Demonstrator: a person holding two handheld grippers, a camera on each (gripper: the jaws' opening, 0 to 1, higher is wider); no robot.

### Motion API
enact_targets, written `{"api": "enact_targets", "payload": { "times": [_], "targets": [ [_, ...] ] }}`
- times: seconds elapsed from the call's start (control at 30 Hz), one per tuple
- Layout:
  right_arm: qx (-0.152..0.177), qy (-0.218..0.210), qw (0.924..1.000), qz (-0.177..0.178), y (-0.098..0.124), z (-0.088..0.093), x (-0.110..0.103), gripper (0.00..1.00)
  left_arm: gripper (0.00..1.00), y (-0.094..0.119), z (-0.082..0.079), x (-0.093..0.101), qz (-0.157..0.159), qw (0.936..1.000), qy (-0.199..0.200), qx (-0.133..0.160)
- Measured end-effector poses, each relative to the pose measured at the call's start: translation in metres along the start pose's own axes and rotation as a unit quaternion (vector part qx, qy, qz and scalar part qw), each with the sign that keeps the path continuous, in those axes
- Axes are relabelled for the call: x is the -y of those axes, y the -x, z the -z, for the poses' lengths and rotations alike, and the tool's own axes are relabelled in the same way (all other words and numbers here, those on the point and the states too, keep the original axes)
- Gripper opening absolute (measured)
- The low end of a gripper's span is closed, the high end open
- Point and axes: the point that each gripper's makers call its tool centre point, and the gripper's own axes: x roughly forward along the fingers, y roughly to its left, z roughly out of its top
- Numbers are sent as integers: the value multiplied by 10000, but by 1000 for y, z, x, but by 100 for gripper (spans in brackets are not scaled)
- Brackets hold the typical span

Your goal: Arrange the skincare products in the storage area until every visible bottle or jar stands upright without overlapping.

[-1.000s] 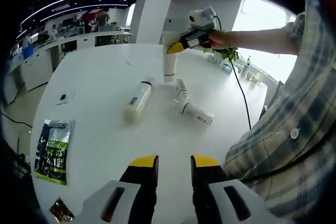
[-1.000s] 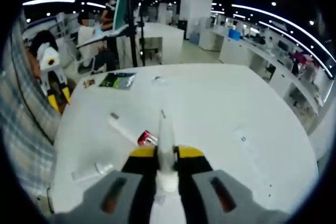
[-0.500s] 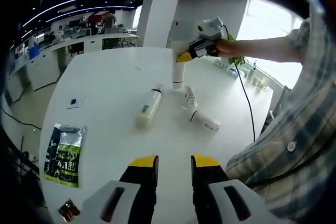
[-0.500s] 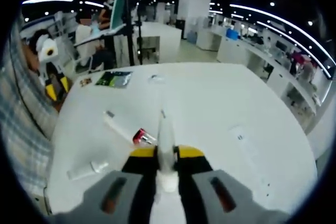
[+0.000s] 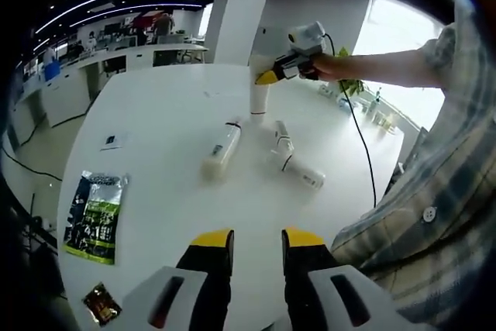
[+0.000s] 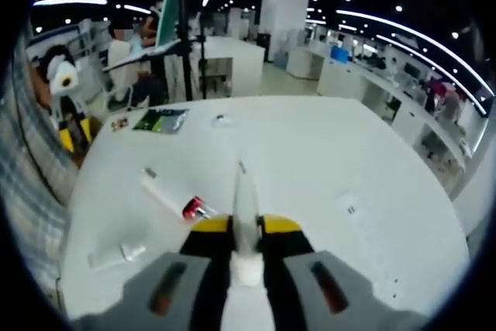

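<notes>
white tube [image 6: 246, 211] clamped in jaws, white table [image 6: 325, 160]

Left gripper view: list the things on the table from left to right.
Brown snack packet → green pouch → small card → cream bottle lying flat → white tube held upright by the right gripper → white tube lying flat.

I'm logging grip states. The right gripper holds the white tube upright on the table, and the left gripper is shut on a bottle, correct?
Not quite. In the left gripper view the left gripper is open and holds nothing. The right gripper does hold the white tube upright on the white table.
</notes>
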Motion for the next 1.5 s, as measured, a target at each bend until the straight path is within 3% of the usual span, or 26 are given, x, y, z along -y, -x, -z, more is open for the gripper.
{"api": "enact_targets", "payload": {
  "times": [0.3, 0.53, 0.93, 1.1, 1.3, 1.5],
  "targets": [
    [154, 231, 9996, -36, -1, -2, 4, 12, 25, 1, -2, -1, 16, 10000, 85, -13],
    [344, 290, 9986, -279, -2, -4, 0, 12, 25, 0, -4, -2, 20, 10000, 94, -22],
    [275, 316, 9985, -366, -2, -3, 1, 13, 25, 2, -12, -9, -8, 9999, 84, 67],
    [251, 504, 9976, -403, -1, -1, -4, 13, 25, 1, -5, -6, 0, 9998, 192, 58],
    [293, 206, 9988, -343, 5, 4, 0, 13, 25, 0, 4, 2, 81, 9998, 182, -50],
    [432, 104, 9981, -429, 6, 2, -7, 12, 25, 1, 2, 2, 68, 9998, 159, -54]
  ]
}}
